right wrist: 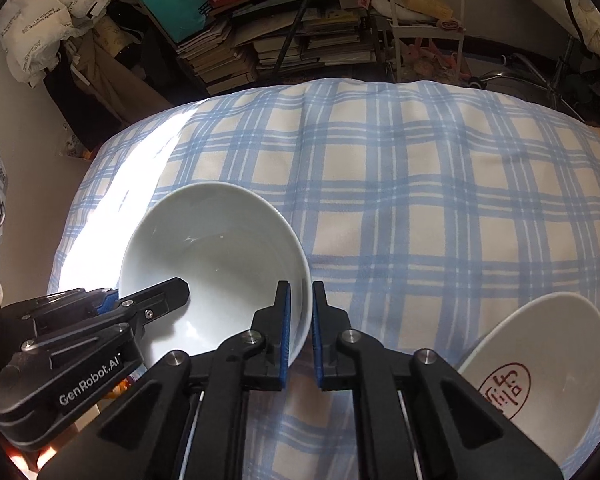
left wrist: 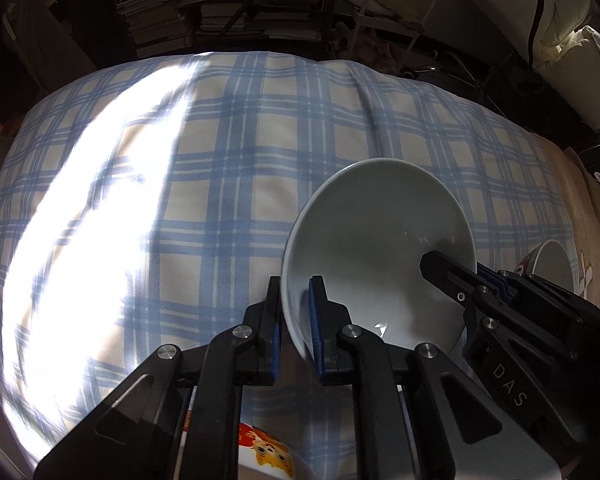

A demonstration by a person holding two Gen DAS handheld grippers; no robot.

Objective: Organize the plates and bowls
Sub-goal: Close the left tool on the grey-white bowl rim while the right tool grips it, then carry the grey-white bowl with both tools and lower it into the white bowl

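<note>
Grasp step: left gripper (left wrist: pixel 296 312) and right gripper (right wrist: pixel 300 320) jaws pinch opposite rims of white bowl (left wrist: pixel 380 240); next, level lift toward stamped bowl (right wrist: pixel 540 360).

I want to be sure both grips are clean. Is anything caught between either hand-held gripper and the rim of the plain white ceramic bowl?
Nothing visible: the left hand-held gripper and right hand-held gripper each straddle the plain white ceramic bowl rim directly.
</note>
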